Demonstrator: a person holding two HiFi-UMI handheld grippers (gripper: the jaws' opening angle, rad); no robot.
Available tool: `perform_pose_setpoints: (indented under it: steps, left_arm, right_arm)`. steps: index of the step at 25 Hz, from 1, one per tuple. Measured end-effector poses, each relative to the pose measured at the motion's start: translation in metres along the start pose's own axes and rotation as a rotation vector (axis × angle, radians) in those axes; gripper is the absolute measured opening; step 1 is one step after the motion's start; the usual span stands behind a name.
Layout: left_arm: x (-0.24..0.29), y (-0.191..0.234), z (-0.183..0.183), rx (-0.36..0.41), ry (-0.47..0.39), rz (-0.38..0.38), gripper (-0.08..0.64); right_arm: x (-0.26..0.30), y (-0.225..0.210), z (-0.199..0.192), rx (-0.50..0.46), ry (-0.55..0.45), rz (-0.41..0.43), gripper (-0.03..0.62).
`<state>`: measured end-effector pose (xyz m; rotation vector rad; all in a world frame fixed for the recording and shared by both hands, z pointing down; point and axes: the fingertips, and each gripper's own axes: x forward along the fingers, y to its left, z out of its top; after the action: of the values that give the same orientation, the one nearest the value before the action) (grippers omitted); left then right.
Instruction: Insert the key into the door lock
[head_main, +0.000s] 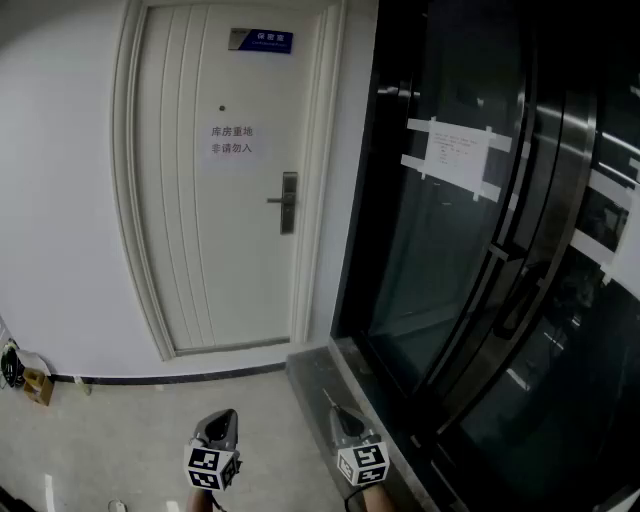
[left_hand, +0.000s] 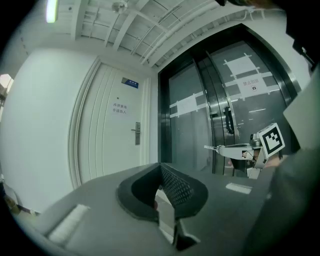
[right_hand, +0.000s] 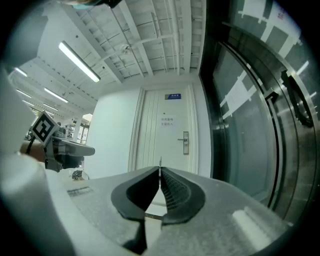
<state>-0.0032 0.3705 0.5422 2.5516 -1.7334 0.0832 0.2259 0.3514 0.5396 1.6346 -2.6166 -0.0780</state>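
Observation:
A white door (head_main: 230, 190) stands ahead, with a metal lock plate and lever handle (head_main: 288, 203) at its right edge. The lock (right_hand: 185, 143) is small and far off in the right gripper view, a little right of the jaws' line. My right gripper (head_main: 345, 414) is low in the head view, shut on a thin key (right_hand: 160, 160) whose blade sticks out past the tips. From the left gripper view that key (left_hand: 212, 147) points towards the door. My left gripper (head_main: 226, 415) hangs beside it at the left, shut and holding nothing; its jaw tips (left_hand: 161, 169) meet.
Dark glass doors (head_main: 480, 250) with taped paper sheets fill the right side. A grey stone step (head_main: 325, 372) runs along their foot. A small box and clutter (head_main: 36, 384) lie on the floor by the left wall. The door carries a blue sign (head_main: 261, 40).

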Motion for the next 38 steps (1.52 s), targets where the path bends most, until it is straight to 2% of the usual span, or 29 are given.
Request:
perform_pose_setpoints:
  steps: [14,20,30,38]
  left_arm:
    - [-0.003,0.036,0.003,0.003,-0.008,-0.002,0.002]
    - [-0.022,0.069,-0.003,-0.005,-0.005,0.038,0.002]
    - [-0.03,0.14,-0.008,-0.021,-0.01,0.127,0.002]
    - [0.018,0.196,-0.013,-0.03,0.003,0.169,0.002]
  right_arm:
    - [0.025,0.03,0.005,-0.005,-0.008,0.008,0.011]
    - [0.047,0.065,0.009,-0.007,-0.015,0.046,0.011]
    - [0.117,0.115,0.004,0.006,-0.008,0.123,0.011]
    - [0.202,0.118,-0.005,0.014,-0.004,0.173,0.011]
